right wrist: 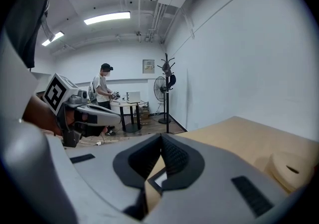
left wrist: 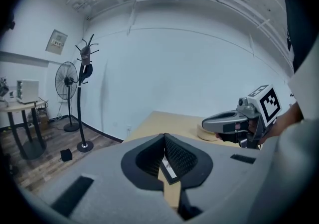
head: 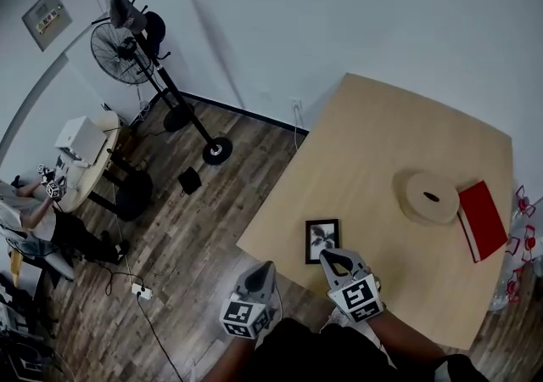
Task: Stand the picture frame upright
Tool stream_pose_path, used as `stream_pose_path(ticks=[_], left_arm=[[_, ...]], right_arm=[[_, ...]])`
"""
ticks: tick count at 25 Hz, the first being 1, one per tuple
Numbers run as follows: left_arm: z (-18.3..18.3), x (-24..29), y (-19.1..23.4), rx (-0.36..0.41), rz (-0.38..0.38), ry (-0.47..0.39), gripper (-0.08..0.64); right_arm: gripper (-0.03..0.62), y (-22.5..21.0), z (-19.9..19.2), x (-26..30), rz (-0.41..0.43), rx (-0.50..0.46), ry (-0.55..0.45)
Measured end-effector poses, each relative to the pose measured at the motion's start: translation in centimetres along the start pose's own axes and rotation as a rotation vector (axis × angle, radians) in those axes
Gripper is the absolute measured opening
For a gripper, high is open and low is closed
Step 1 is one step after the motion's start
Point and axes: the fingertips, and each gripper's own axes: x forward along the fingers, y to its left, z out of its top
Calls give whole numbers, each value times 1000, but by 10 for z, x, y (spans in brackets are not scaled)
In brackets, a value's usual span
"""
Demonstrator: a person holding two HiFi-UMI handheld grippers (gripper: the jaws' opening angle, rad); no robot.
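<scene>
**Frame flat on bench; both tools clenched and empty**

Item under inspection: the picture frame lies flat, face up, on the wooden bench, close to the bench's near left edge. It is a small black frame with a dark picture on a pale ground.

Right tool: jaws closed tip to tip, with nothing between them. The tip is over the bench, just beside the frame's near edge. Whether it touches the frame cannot be told.

Left tool: jaws likewise together at the tips, holding nothing. It is off the bench's left edge, above the wooden floor, near the frame but apart from it.

Other items on the bench: a round wooden disc with a dark slot in its top, and a red book just beside it, both well apart from the frame.

Surroundings: a floor fan and a coat stand stand by the white wall.
</scene>
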Motion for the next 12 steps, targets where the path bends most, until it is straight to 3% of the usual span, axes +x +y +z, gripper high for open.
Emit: stream_pose_path(ticks=[6, 12], left_arm=[[6, 24, 18, -26, -18, 14, 0], [19, 55, 31, 30, -123, 36, 0]], right_arm=[[9, -13, -14, 21, -14, 35, 56], [9, -31, -30, 43, -91, 75, 129]])
